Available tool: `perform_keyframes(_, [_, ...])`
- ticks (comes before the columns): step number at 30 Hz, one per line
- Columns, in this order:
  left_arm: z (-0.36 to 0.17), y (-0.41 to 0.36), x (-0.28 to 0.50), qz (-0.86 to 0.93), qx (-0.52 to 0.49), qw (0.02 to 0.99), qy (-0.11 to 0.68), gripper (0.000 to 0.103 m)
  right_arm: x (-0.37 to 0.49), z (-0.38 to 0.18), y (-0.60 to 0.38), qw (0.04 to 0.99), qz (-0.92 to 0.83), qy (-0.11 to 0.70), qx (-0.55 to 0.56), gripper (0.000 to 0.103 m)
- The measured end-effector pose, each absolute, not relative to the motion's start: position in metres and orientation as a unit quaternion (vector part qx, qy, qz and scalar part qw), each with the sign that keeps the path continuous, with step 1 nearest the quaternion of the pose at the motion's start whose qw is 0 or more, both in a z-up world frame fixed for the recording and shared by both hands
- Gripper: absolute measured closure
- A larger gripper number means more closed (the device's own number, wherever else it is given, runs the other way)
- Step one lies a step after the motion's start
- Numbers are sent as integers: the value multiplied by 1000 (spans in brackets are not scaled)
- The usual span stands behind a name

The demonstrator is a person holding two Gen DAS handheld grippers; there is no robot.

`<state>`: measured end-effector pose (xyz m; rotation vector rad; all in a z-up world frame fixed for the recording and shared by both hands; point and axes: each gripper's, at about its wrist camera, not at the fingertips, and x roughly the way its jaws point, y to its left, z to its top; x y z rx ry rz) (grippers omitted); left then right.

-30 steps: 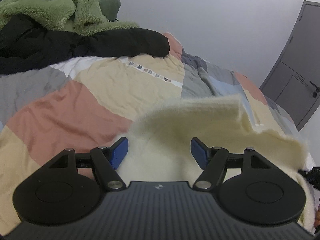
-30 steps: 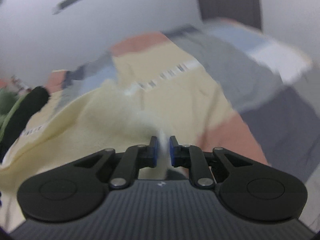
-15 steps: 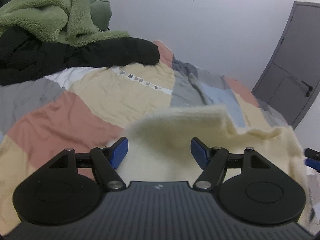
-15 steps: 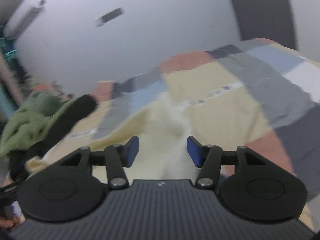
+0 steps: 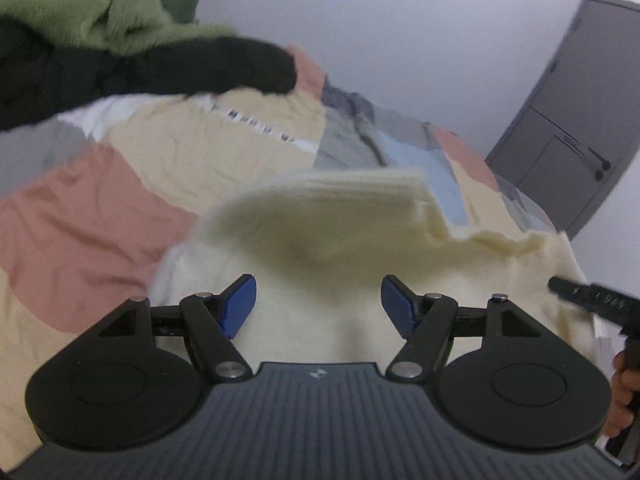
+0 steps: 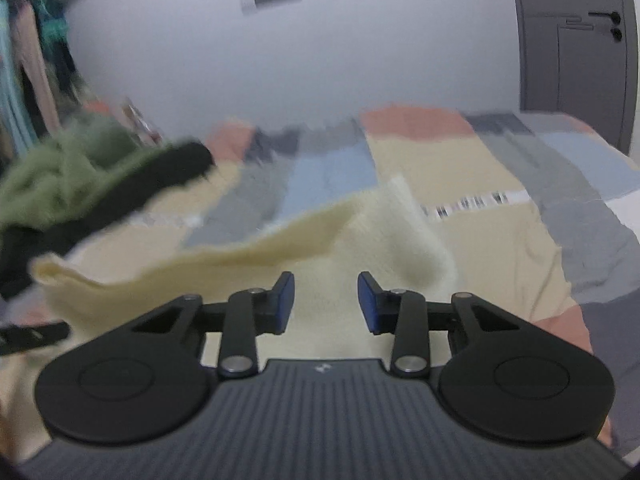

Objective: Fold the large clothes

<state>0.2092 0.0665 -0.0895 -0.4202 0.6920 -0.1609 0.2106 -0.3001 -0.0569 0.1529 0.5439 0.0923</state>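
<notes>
A cream knit garment (image 5: 340,232) lies partly folded on the patchwork bedspread (image 5: 100,208), with a folded-over flap at its far edge. My left gripper (image 5: 318,300) is open and empty just above its near part. The garment also shows in the right wrist view (image 6: 384,236), with one edge stretching left. My right gripper (image 6: 326,300) is open and empty over it. The right gripper's side shows at the right edge of the left wrist view (image 5: 592,300).
A green fleece (image 5: 92,4) and a black garment (image 5: 140,72) are piled at the bed's far left. They also show in the right wrist view, the fleece (image 6: 64,176) above the black one. A grey door (image 5: 572,120) stands at the right. Hanging clothes (image 6: 28,80) are at far left.
My right gripper let go of the cream garment, opened wide, then narrowed a little. The garment's lifted edge dropped onto the bed. My left gripper stayed open and shifted slightly.
</notes>
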Motion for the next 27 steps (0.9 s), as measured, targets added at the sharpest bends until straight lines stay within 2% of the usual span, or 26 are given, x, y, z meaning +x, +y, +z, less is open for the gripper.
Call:
perform_keyframes(13, [-105, 61, 250, -62, -156, 930, 326, 29, 288, -117, -310, 931, 33, 350, 99, 67])
perform_keyframes(27, [-93, 62, 211, -63, -166, 929, 324, 29, 236, -94, -306, 939, 32, 330, 90, 66])
